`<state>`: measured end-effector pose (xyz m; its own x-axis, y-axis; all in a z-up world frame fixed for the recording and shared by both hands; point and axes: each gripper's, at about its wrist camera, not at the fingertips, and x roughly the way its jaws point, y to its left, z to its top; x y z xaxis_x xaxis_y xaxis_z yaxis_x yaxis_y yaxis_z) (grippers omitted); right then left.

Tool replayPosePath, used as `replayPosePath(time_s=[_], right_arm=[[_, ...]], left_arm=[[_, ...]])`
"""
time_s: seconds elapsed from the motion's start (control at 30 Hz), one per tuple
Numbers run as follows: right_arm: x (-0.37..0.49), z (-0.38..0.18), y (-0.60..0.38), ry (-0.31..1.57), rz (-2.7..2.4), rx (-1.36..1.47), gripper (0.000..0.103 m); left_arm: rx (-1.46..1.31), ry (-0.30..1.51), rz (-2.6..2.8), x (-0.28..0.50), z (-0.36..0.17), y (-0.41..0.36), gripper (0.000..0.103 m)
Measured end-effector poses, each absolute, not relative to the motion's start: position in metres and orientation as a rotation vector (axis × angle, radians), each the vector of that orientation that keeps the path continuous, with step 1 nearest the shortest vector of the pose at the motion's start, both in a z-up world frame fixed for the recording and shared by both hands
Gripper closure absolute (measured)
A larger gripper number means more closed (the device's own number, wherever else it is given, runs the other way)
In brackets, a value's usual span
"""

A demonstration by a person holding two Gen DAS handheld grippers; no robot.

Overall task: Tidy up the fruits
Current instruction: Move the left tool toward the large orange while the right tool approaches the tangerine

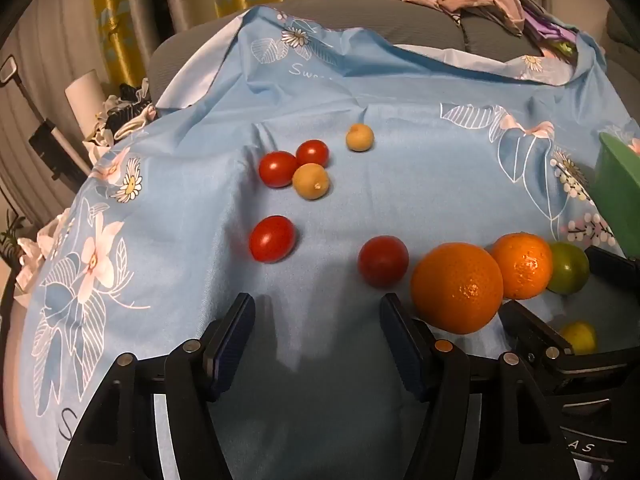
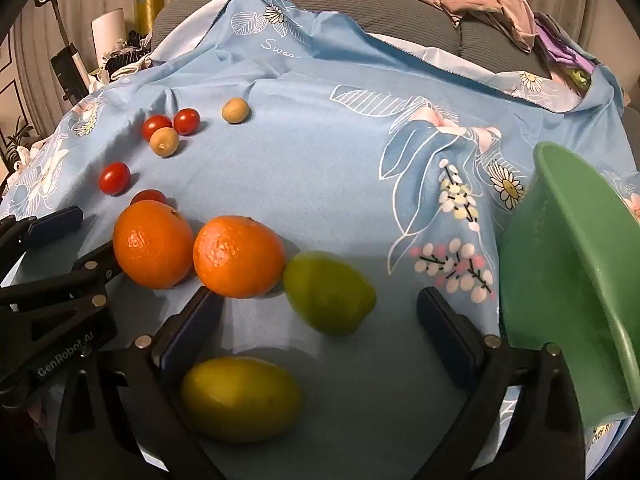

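- Fruit lay loose on a floral blue cloth (image 2: pixel 320 168); the green bowl (image 2: pixel 568 280) was cut off at the right edge.
- Four glossy tomatoes (image 1: pixel 272 239), two dimpled oranges (image 2: pixel 239 256), two tan round fruits (image 1: pixel 311 181), one blurred lime (image 2: pixel 329 298), one lemon (image 2: pixel 241 398).
- Left tool (image 1: pixel 318 344) and right tool (image 2: pixel 320 340) both spread, gripping nothing.

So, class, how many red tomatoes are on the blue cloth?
4: two touching the tan fruit, one alone, one beside the nearest orange. More may be hidden.
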<state>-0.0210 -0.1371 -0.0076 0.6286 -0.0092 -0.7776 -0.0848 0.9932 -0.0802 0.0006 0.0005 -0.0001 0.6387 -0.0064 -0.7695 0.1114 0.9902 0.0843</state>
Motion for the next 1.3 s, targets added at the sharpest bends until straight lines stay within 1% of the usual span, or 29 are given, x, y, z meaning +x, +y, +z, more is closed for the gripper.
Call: replayPosePath(time_s=[0.27, 0.4, 0.57, 0.7, 0.9, 0.97, 1.0, 1.07, 1.1, 1.13, 1.17, 1.3], right_arm=[[-0.021, -0.008, -0.139, 0.890, 0.046, -0.110, 0.002], [-0.017, -0.007, -0.133, 0.911, 0.048, -0.109, 0.001], [-0.020, -0.003, -0.135, 0.954, 0.045, -0.092, 0.006], [-0.027, 0.012, -0.141, 0.908, 0.057, -0.064, 0.008], [-0.036, 0.035, -0.155, 0.852, 0.135, 0.076, 0.013], [-0.037, 0.039, -0.154, 0.851, 0.142, 0.089, 0.019], [-0.037, 0.040, -0.154, 0.853, 0.144, 0.101, 0.022], [-0.036, 0.040, -0.154, 0.860, 0.157, 0.126, 0.031], [-0.037, 0.041, -0.155, 0.865, 0.166, 0.144, 0.033], [-0.036, 0.041, -0.156, 0.868, 0.173, 0.158, 0.038], [-0.036, 0.042, -0.158, 0.868, 0.178, 0.172, 0.044], [-0.039, 0.044, -0.158, 0.881, 0.228, 0.216, 0.049]], left_arm=[[0.144, 0.890, -0.069, 0.000, -0.001, -0.001, 0.038], [0.127, 0.934, -0.074, 0.000, 0.002, 0.002, 0.038], [0.091, 0.919, -0.085, -0.007, 0.012, 0.005, 0.039], [0.009, 0.893, -0.123, -0.011, 0.027, 0.013, 0.039], [-0.074, 0.858, -0.191, -0.015, 0.043, 0.017, 0.039], [-0.088, 0.854, -0.212, -0.016, 0.046, 0.017, 0.039], [-0.096, 0.859, -0.228, -0.016, 0.046, 0.015, 0.041], [-0.107, 0.861, -0.247, -0.018, 0.045, 0.013, 0.045], [-0.115, 0.862, -0.260, -0.018, 0.045, 0.012, 0.049], [-0.123, 0.867, -0.273, -0.018, 0.045, 0.010, 0.052], [-0.134, 0.868, -0.285, -0.019, 0.046, 0.010, 0.052], [-0.188, 0.880, -0.356, -0.021, 0.047, 0.006, 0.055]])
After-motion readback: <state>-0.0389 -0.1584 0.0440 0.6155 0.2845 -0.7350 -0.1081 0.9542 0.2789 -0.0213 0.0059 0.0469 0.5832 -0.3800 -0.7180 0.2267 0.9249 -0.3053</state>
